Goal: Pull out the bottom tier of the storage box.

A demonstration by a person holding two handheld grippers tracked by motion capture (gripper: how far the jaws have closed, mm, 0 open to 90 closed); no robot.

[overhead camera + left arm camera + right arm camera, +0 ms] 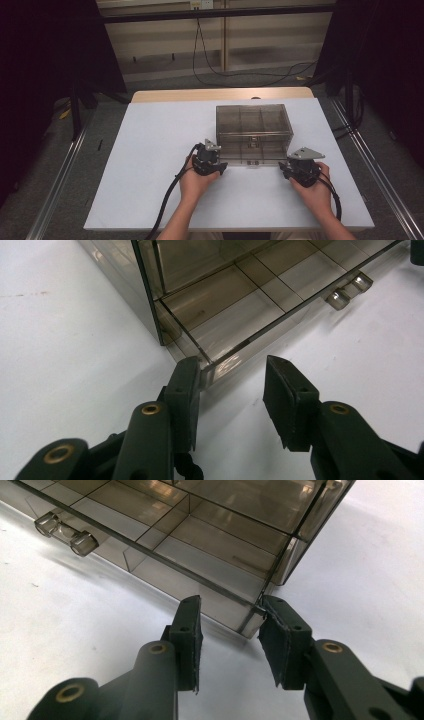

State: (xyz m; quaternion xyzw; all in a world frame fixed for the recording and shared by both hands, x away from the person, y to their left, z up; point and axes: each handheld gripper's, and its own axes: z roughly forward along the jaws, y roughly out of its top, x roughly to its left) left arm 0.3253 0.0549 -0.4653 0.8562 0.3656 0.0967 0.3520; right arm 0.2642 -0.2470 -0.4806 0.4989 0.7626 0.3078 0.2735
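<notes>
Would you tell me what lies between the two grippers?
In the high view, the drawer box's front edge sits between the left gripper and right gripper.

A white table [150, 150] with a pale wooden strip along its far edge carries a smoky clear plastic drawer box [253, 127], which stands right of centre towards the near half. The box's bottom drawer [240, 315] rests low on the surface, its divided compartments and small clear handle [65, 532] showing just above the white top.

Lab: black curtains [45, 60], rig rails [60, 175]
</notes>
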